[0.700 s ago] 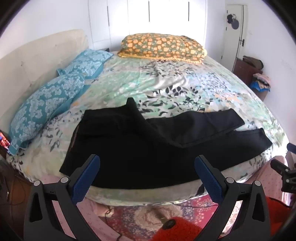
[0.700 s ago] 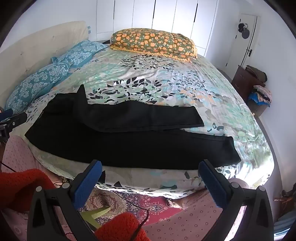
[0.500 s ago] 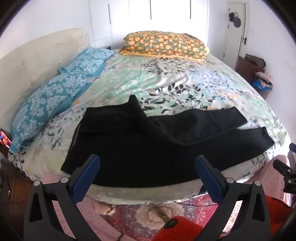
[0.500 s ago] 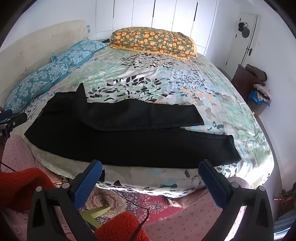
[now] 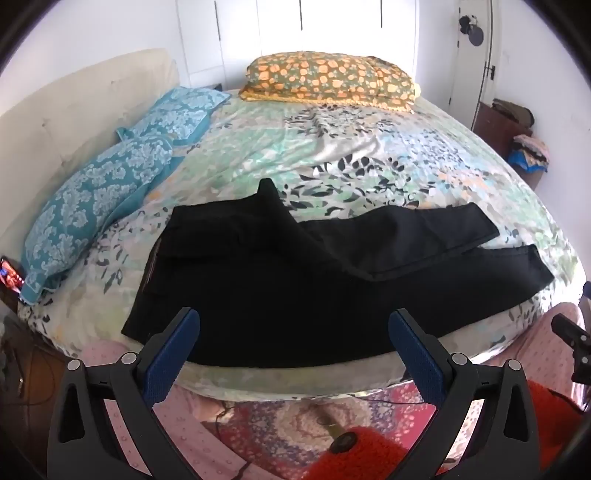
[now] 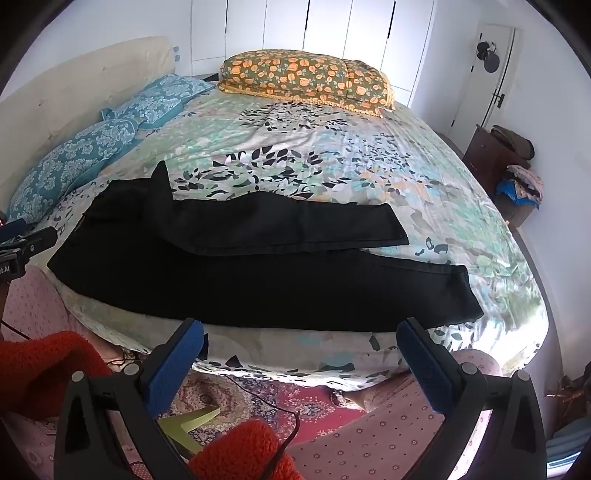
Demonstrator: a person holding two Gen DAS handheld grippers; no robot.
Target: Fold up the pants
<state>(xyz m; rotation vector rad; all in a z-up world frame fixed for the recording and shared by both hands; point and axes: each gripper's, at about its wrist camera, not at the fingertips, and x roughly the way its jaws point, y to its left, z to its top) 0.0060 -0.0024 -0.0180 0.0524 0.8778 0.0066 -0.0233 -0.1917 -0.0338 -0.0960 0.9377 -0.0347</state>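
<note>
While pants (image 5: 295, 280) sprawl, pillows (image 5: 110, 184) sit apart.

I'm in a home bedroom: big bed (image 5: 369, 155) with floral sheet, blue pillows (image 5: 103, 195) left, white wardrobe doors (image 6: 332, 29) far, patterned rug (image 6: 295, 402) near.

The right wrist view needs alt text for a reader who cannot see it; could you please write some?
A pair of black fabric pants lies lengthwise along the near edge of a bed with a floral green bedspread, one leg folded over the other. The open right gripper hovers before it, empty. Two blue patterned pillows and an orange floral pillow lie beyond.
</note>
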